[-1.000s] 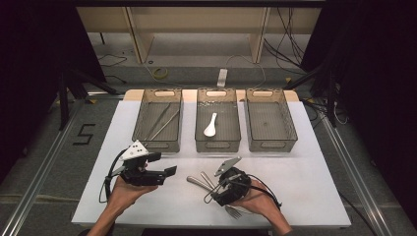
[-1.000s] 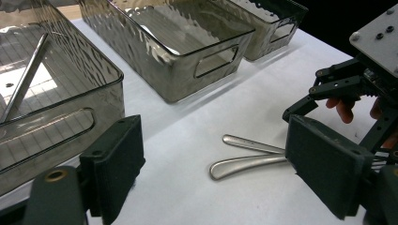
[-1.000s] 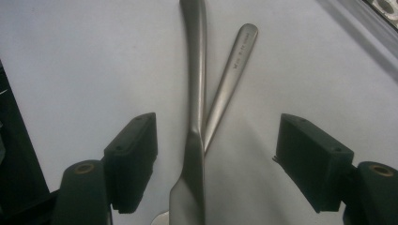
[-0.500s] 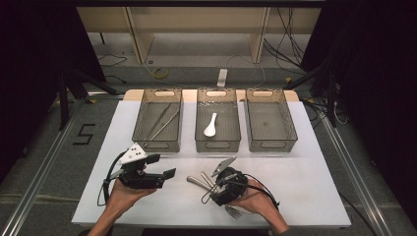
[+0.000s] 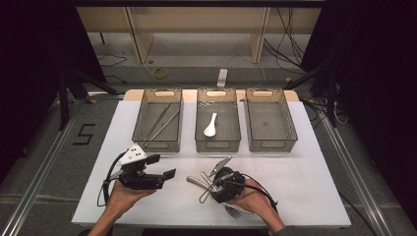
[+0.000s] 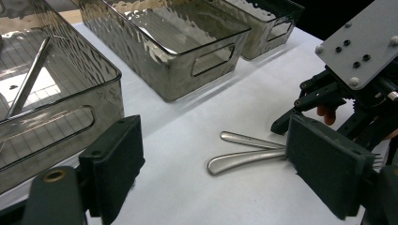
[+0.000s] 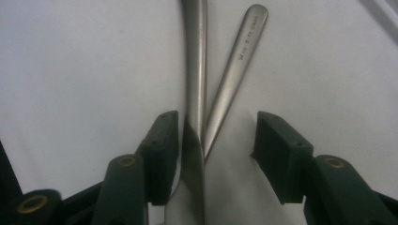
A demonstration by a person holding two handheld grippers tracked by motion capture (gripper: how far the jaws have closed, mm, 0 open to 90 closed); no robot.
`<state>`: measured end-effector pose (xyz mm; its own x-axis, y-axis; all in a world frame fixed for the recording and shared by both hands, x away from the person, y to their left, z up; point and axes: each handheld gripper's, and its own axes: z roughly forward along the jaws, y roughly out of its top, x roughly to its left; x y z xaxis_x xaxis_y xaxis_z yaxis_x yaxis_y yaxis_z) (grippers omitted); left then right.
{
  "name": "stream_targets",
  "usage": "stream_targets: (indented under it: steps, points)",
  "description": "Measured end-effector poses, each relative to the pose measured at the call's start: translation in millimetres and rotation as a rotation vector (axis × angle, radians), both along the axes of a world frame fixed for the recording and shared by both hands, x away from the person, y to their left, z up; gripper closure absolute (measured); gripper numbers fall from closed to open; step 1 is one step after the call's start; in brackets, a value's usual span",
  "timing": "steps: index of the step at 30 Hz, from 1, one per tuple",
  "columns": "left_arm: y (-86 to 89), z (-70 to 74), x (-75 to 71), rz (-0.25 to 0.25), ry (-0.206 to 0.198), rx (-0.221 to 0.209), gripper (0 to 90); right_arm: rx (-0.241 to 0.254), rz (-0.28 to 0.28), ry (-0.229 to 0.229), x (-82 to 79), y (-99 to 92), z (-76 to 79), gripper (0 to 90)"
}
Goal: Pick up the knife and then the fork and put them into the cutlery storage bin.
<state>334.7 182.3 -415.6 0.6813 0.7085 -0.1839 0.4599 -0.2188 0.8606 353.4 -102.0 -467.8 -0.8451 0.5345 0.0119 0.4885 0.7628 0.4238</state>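
Now our open right tongs straddle two crossed steel cutlery handles lying lengthwise between them; left tongs wait open nearby.

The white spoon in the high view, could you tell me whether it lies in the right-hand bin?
No, the white spoon lies in the middle bin.

left gripper: black, grey three-cornered plate, black cable | right gripper: black, grey plate with screws
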Motion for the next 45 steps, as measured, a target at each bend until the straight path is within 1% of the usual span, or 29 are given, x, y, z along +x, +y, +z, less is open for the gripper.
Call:
stream_targets:
  steps: [1, 3, 4, 11, 14, 16, 20, 23, 24, 25, 26, 28, 29, 30, 37, 38, 45]
  points:
    - [0.0, 0.1, -0.1, 0.000, -0.001, 0.000, 18.8, 0.004, -0.011, 0.000, -0.4, 0.5, 0.0, 52.2]
    - [-0.1, 0.2, -0.1, 0.000, -0.002, 0.000, 18.8, -0.004, -0.009, -0.008, -1.0, 0.7, 0.2, 54.5]
    - [-0.1, 0.1, -0.1, 0.000, -0.001, 0.001, 18.8, -0.006, 0.004, -0.012, -1.2, 0.8, 0.3, 56.2]
    - [-0.2, 0.1, -0.2, -0.005, -0.002, 0.007, 18.8, -0.021, 0.004, -0.005, -3.1, 3.4, 1.2, 61.9]
    - [-0.4, 0.1, -0.4, -0.006, -0.001, 0.008, 18.9, -0.021, 0.008, 0.000, -3.4, 3.6, 1.4, 65.1]
    - [-0.5, 0.1, -0.5, -0.006, -0.001, 0.008, 19.0, -0.018, 0.008, 0.005, -3.2, 3.5, 1.5, 67.8]
    - [-0.5, 0.1, -0.5, -0.007, 0.000, 0.008, 19.2, -0.011, 0.004, 0.012, -2.5, 3.1, 1.8, 76.3]
    - [-0.6, 0.2, -0.6, -0.008, 0.000, 0.006, 19.4, -0.003, -0.006, 0.021, -1.3, 2.3, 1.7, 77.1]
    - [-0.9, 0.0, -0.7, -0.007, -0.001, 0.006, 19.5, -0.010, 0.008, 0.021, -0.4, 1.4, 1.8, 77.3]
    - [-1.1, 0.0, -0.9, -0.007, 0.001, 0.004, 19.6, -0.009, 0.007, 0.022, -0.3, 1.4, 1.9, 77.5]
    - [-1.2, 0.0, -0.9, -0.007, 0.002, 0.004, 19.7, 0.000, -0.014, 0.026, -0.9, 2.2, 1.9, 77.7]
    - [-1.2, 0.1, -1.0, -0.008, 0.001, 0.004, 19.9, 0.004, -0.020, 0.031, -0.3, 1.6, 2.2, 78.6]
    - [-1.1, 0.1, -1.0, -0.008, 0.001, 0.004, 20.0, 0.006, -0.017, 0.028, 0.1, 1.2, 2.2, 79.0]
    - [-1.1, 0.2, -1.0, -0.008, 0.002, 0.004, 20.1, -0.005, 0.004, 0.018, 0.7, 0.1, 2.1, 79.3]
    - [-0.3, 0.7, -0.9, -0.012, -0.002, 0.007, 20.6, 0.003, -0.001, 0.024, 0.0, -0.1, 3.8, 80.5]
    - [-0.3, 0.8, -1.0, -0.011, -0.004, 0.005, 20.7, -0.003, 0.012, 0.026, 0.3, -0.9, 4.3, 80.5]
    - [0.0, 1.3, -1.6, -0.010, -0.004, 0.002, 21.0, -0.008, 0.033, 0.028, -0.3, -2.5, 6.0, 80.6]
